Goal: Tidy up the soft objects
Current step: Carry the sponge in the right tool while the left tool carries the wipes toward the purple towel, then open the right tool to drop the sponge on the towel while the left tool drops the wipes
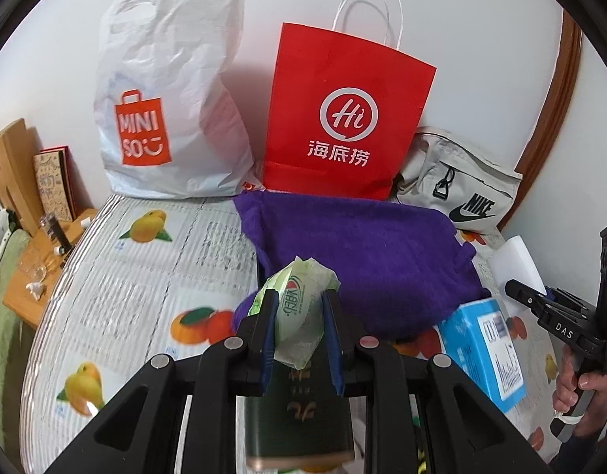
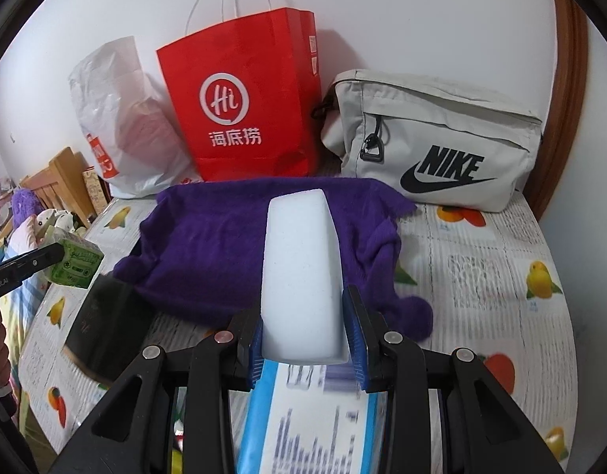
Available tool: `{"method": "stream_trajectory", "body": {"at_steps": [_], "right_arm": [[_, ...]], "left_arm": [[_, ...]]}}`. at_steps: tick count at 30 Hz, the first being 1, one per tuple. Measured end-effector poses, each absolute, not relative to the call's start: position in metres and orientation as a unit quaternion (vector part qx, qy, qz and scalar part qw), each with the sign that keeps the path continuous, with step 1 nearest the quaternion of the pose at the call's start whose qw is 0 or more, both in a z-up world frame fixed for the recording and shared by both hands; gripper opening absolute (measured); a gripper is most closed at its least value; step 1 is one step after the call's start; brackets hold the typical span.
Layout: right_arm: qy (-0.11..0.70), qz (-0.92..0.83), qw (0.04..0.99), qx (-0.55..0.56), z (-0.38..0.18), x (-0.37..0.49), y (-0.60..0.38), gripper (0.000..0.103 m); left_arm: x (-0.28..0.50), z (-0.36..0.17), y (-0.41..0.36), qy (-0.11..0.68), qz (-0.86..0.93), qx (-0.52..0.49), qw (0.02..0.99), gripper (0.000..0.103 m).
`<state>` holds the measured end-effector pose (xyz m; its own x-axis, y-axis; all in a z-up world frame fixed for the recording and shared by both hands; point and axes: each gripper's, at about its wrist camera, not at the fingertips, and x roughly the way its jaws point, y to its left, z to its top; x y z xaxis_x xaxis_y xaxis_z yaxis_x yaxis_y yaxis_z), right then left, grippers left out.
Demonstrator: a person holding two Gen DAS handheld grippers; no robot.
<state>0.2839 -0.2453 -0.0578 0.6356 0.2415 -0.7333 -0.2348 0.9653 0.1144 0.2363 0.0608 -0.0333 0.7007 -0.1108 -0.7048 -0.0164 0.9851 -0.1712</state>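
Nearest the lens, the left gripper has its fingers nearly closed, pinching a green tissue pack above a dark box on the worktop. Right of it, a purple towel lies before the red bag. Farther right, the right gripper clamps a white sponge. Squeeze gently, I'd judge; both items deform easily.

Each black gripper has angular linkage arms, silver pivot screws and ribbed blue finger pads.
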Motion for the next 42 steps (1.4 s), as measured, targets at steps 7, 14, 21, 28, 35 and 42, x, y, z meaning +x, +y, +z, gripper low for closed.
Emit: {"method": "stream_trajectory", "body": {"at_steps": [7, 14, 21, 28, 35, 42], "right_arm": [[0.417, 0.136, 0.899, 0.009, -0.072, 0.321, -0.247, 0.036], [0.439, 0.141, 0.887, 0.011, -0.094, 0.352, -0.244, 0.036], [0.467, 0.136, 0.874, 0.014, -0.113, 0.369, -0.245, 0.036], [0.483, 0.14, 0.864, 0.015, -0.122, 0.378, -0.242, 0.036], [0.498, 0.138, 0.856, 0.019, -0.13, 0.384, -0.243, 0.036], [0.502, 0.139, 0.854, 0.013, -0.134, 0.385, -0.241, 0.036]], "left_arm": [[0.277, -0.041, 0.05, 0.395, -0.026, -0.07, 0.916, 0.021], [0.32, -0.049, 0.041, 0.403, -0.025, -0.059, 0.913, 0.021], [0.357, -0.063, 0.039, 0.415, -0.02, -0.064, 0.907, 0.021], [0.378, -0.078, 0.043, 0.43, -0.004, -0.063, 0.901, 0.022], [0.396, -0.087, 0.044, 0.441, -0.001, -0.066, 0.895, 0.022], [0.402, -0.095, 0.043, 0.444, -0.001, -0.067, 0.893, 0.023]]}}
